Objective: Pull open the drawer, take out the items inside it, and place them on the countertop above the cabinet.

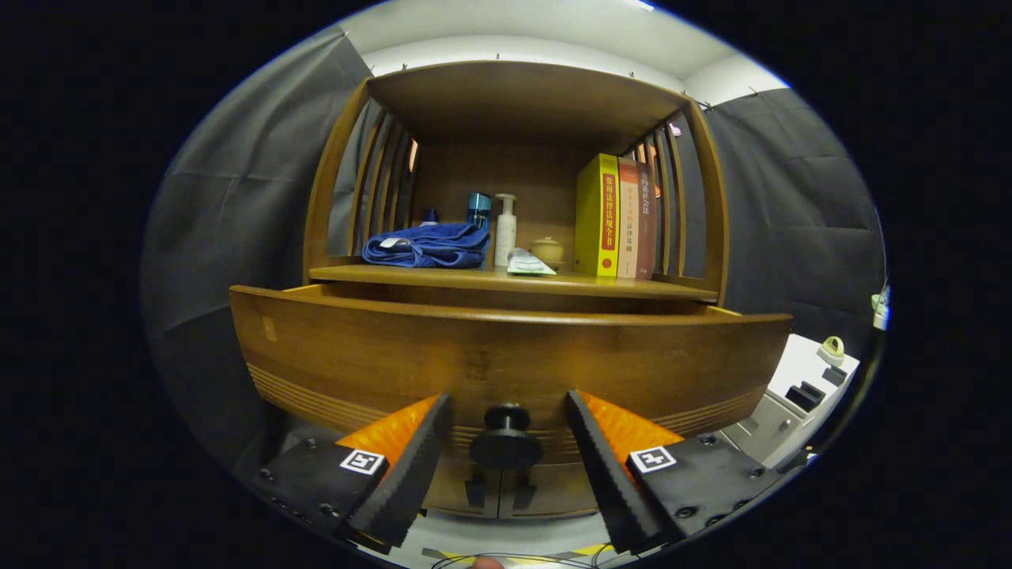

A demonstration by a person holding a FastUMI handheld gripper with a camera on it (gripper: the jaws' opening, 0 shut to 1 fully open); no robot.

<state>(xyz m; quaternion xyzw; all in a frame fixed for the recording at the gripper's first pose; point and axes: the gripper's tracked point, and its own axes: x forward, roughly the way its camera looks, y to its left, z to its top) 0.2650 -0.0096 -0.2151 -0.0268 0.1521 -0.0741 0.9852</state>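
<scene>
I had the drawer [506,359] pulled partly out below the desk [514,282], its knob [506,439] sitting between my wide, empty jaws, untouched. Its contents were hidden behind the front, so I judged all the unloading remained.

drawer [506,356]: brown wood, pulled out | knob [506,438]: dark, round, front centre | countertop [490,278]: just above

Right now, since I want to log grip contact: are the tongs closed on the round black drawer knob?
No: the tongs stand open, with the round black drawer knob between the fingers and a visible gap on each side.
</scene>
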